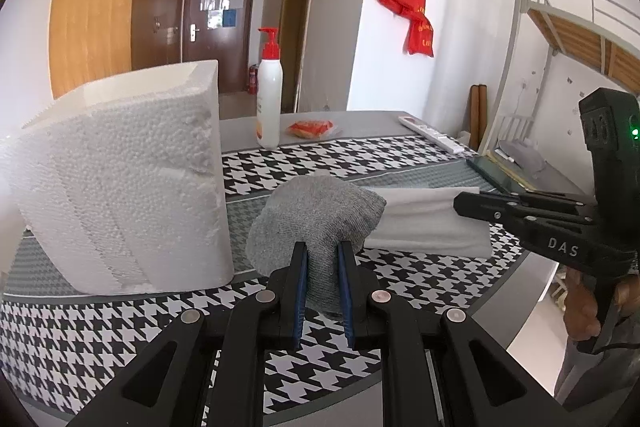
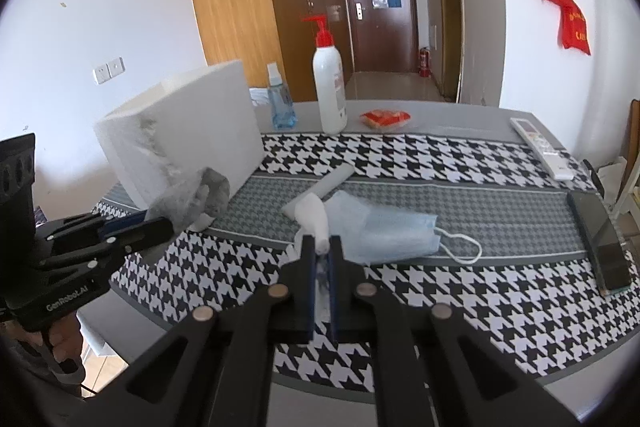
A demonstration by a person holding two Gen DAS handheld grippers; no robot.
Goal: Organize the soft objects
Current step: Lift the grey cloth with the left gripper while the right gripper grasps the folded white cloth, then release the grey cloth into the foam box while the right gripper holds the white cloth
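A: Where do the soft things stand right now?

B: The left gripper has its jaws clamped on a grey knitted sock or cloth bundle, lifted just off the black-and-white houndstooth table cover. The white foam box with an open top sits at about nine o'clock from that bundle, close beside it.

A: And the other hand?

B: The right gripper has its jaws drawn together on the near end of a white rolled cloth that seems to be wrapped in clear film. At about two o'clock from it, touching or overlapping, lies a pale blue pleated face mask with white ear loops.

A: How will these handle?

B: All of them look light and limp. The grey knit should squash under the pads and droop on both sides, so a pinch through the thick middle fold seems safer than an edge. The film on the white roll looks slippery; held by one end, it may sag or slide out, so I would keep the pinch firm and carry it low.

A: The mask?

B: Thin and floppy. I would take it by the pleated body near its centre rather than by a loop, which would let it swing.

A: Where should they go?

B: Probably the foam box, at about ten o'clock from the right gripper, though that is only my reading of the task.
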